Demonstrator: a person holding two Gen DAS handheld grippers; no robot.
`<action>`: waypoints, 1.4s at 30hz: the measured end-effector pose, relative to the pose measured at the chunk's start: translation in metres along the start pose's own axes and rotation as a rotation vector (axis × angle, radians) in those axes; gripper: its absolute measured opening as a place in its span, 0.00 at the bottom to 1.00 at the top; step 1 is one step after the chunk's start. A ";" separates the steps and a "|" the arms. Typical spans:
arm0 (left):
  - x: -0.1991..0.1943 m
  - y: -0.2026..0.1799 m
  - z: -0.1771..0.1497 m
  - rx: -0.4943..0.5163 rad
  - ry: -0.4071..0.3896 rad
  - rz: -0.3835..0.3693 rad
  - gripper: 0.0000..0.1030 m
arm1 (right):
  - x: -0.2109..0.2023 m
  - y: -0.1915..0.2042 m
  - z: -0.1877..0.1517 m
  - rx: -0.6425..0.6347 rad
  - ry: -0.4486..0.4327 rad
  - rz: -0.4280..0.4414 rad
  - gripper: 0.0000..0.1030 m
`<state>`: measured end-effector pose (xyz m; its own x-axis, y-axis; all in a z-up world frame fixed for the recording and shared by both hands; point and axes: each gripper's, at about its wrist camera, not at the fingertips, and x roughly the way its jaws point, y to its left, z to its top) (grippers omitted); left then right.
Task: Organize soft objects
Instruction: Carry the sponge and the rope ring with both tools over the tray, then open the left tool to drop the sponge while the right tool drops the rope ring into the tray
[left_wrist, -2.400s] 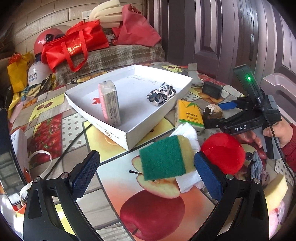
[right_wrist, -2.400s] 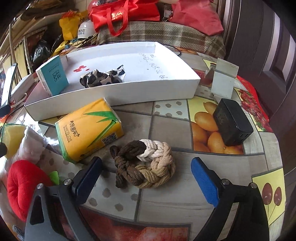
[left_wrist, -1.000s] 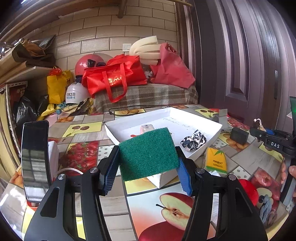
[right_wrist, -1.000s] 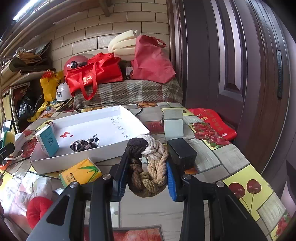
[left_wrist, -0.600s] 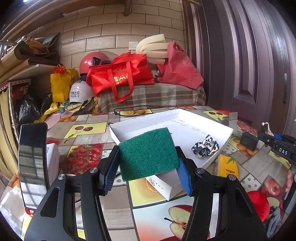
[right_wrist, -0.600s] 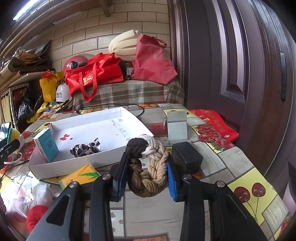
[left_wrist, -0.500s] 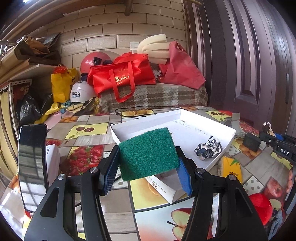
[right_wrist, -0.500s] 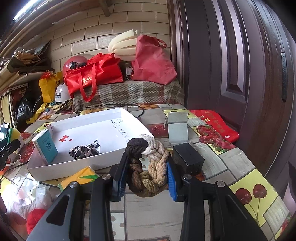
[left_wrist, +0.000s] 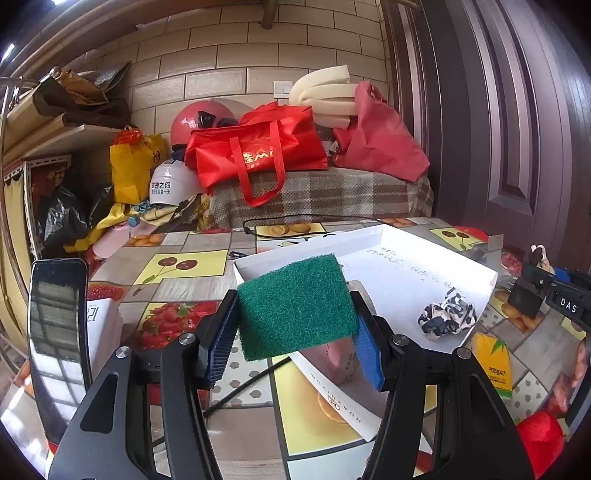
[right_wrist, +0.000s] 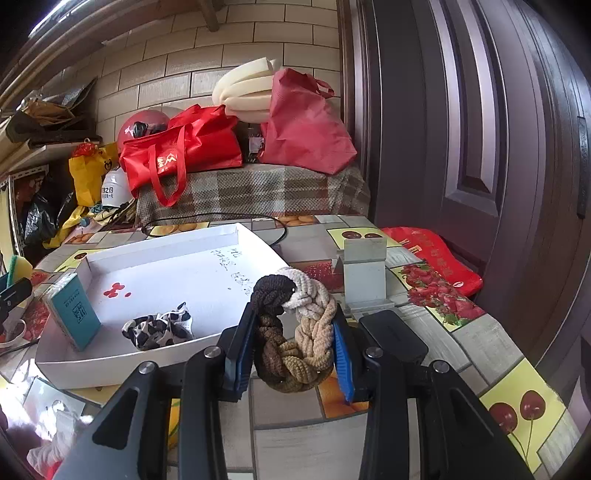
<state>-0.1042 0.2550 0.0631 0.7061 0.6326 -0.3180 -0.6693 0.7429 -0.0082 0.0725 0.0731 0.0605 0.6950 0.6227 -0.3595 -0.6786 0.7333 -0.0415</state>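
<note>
Ahead of both my grippers sits the white tray (right_wrist: 155, 354), and it is only partly filled: a teal-faced tissue pack (right_wrist: 72, 312) stands at its far-left end from my right gripper (right_wrist: 293, 341), and a black-and-white scrunchie (right_wrist: 157, 328) lies just left of that gripper's fingers. Those two I count as done. My left gripper (left_wrist: 295, 321) is clamped on a green-faced sponge (left_wrist: 295, 306), held up over the tray's near corner. My right gripper is closed on a braided brown-and-cream scrunchie (right_wrist: 295, 332), raised beside the tray's right edge. Both look to me like they are mid-carry, with the drops not yet made. Off to the left gripper's right, a yellow tissue pack (left_wrist: 493, 360) and a red plush piece (left_wrist: 539, 439) lie on the table, unsorted.
</note>
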 end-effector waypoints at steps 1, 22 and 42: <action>0.003 0.001 0.001 -0.005 0.000 0.003 0.56 | 0.003 0.002 0.002 -0.003 0.000 -0.002 0.37; 0.069 0.023 0.025 -0.080 0.031 0.044 0.57 | 0.058 0.030 0.026 -0.016 0.025 0.021 0.38; 0.093 0.002 0.033 -0.017 0.042 -0.018 0.92 | 0.090 0.073 0.037 -0.158 0.049 0.079 0.63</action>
<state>-0.0322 0.3231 0.0647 0.7083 0.6090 -0.3569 -0.6604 0.7503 -0.0301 0.0942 0.1930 0.0594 0.6285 0.6597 -0.4119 -0.7619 0.6286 -0.1558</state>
